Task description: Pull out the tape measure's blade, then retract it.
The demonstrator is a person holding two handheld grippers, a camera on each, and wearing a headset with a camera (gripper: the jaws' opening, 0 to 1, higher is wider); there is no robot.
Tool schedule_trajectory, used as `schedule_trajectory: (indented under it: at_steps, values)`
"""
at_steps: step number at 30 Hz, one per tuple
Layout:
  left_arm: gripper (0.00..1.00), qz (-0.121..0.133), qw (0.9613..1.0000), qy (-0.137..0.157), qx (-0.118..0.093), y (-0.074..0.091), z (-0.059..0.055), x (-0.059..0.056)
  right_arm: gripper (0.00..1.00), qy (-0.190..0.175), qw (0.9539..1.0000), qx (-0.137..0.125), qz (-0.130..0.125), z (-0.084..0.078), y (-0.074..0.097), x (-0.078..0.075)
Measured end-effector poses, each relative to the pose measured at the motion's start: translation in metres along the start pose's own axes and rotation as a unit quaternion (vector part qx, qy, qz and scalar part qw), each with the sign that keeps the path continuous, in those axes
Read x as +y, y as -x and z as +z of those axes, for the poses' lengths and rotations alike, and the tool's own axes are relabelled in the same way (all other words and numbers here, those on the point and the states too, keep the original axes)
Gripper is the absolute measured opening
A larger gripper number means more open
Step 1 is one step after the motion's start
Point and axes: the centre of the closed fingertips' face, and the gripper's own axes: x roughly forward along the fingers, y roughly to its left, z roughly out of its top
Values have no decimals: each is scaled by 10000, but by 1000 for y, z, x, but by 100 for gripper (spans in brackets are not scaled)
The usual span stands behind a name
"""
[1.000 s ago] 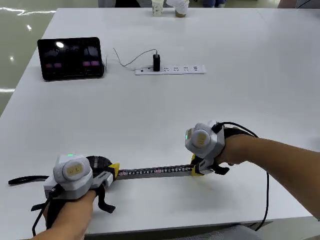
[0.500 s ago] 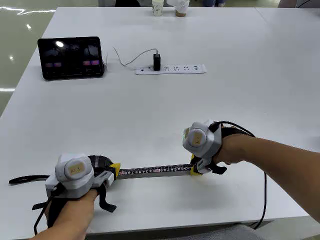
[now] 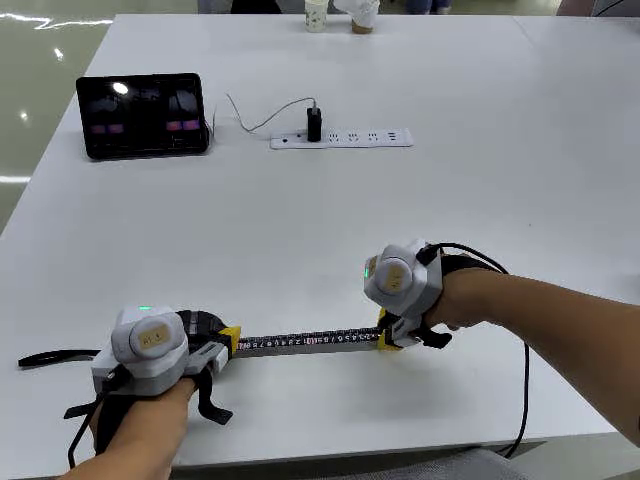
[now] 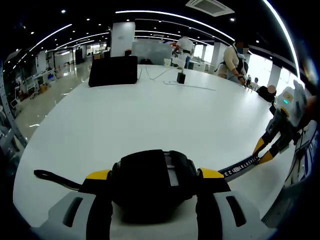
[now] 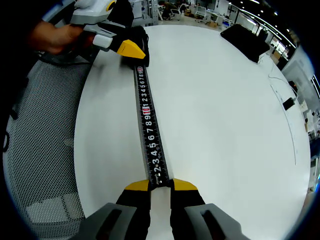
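1. Left gripper (image 4: 155,176), nearest the person at the lower left of the head view (image 3: 226,341): its jaws are pressed against the two sides of the tape measure case (image 4: 152,182). The case sits fully between the yellow-tipped jaws.
2. The tape measure case (image 3: 203,327) is a rounded black body with a matte finish, resting on the white surface (image 3: 450,190). A thin black strap (image 3: 48,357) trails from it to the left and lies flat on the surface.
3. The blade (image 3: 305,342) runs straight out of the case towards the right gripper, low along the surface. In the right gripper view it is a narrow dark band (image 5: 149,125) printed with white numerals and one red mark.
4. Right gripper (image 3: 388,341): its jaws pinch the free end of the blade. In its own view the yellow tips (image 5: 160,186) close on the blade end from either side. The blade leads away from them to the case and the left gripper at the far end.
5. The surface is smooth, white and slightly glossy, with a rounded front edge.
6. Mid-distance: a flat white power strip (image 3: 345,139) with a black charger (image 3: 313,125) plugged in, and a thin cable (image 3: 262,118) curving to the left.
7. To the left of the strip, a dark rectangular tablet (image 3: 140,115) stands tilted, its screen glossy.
8. At the far edge stand pale cups (image 3: 316,15).
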Motion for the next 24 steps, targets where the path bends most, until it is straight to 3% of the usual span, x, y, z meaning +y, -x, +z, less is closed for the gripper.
schedule_trajectory:
  at_steps: [24]
  values:
    - [63,-9,10000,-54,55,0,-3,0,11,18,10000,18,5,6,-1,1]
